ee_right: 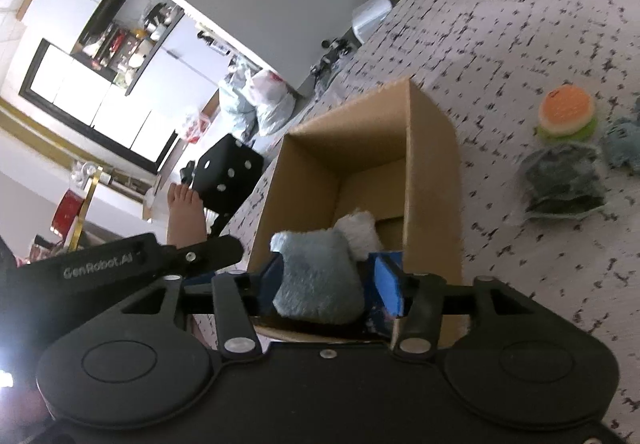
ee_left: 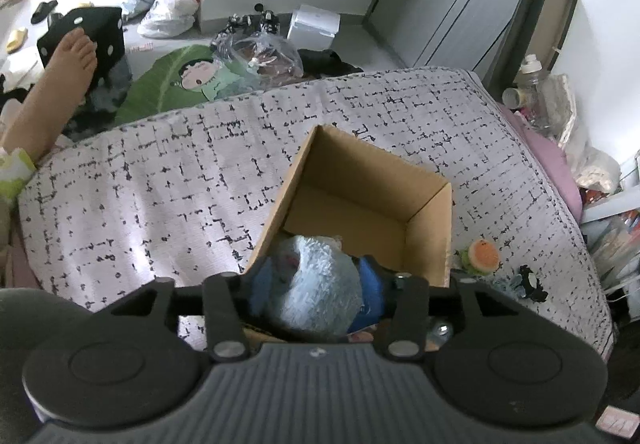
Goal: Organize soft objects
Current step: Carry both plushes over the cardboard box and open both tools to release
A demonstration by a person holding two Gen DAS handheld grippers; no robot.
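Observation:
An open cardboard box (ee_left: pixel 428 228) (ee_right: pixel 432 171) stands on the patterned bed cover. My left gripper (ee_left: pixel 316 284) is shut on a pale blue-grey fluffy toy (ee_left: pixel 316 284) over the box's near edge. My right gripper (ee_right: pixel 328 280) is shut on a light blue plush toy (ee_right: pixel 316 280) with a white part (ee_right: pixel 358 230), also over the box's near edge. An orange and green plush burger (ee_left: pixel 482 256) (ee_right: pixel 566 109) lies on the bed right of the box. A dark grey plush (ee_right: pixel 562 183) and a blue-grey plush (ee_right: pixel 622 145) lie beside it.
The bed cover (ee_left: pixel 160 179) spreads left of the box. A person's bare foot (ee_left: pixel 68 63) rests by a black dotted cube (ee_left: pixel 104 35) at the far left. Plastic bags (ee_left: pixel 172 7) and clutter lie on the floor beyond the bed.

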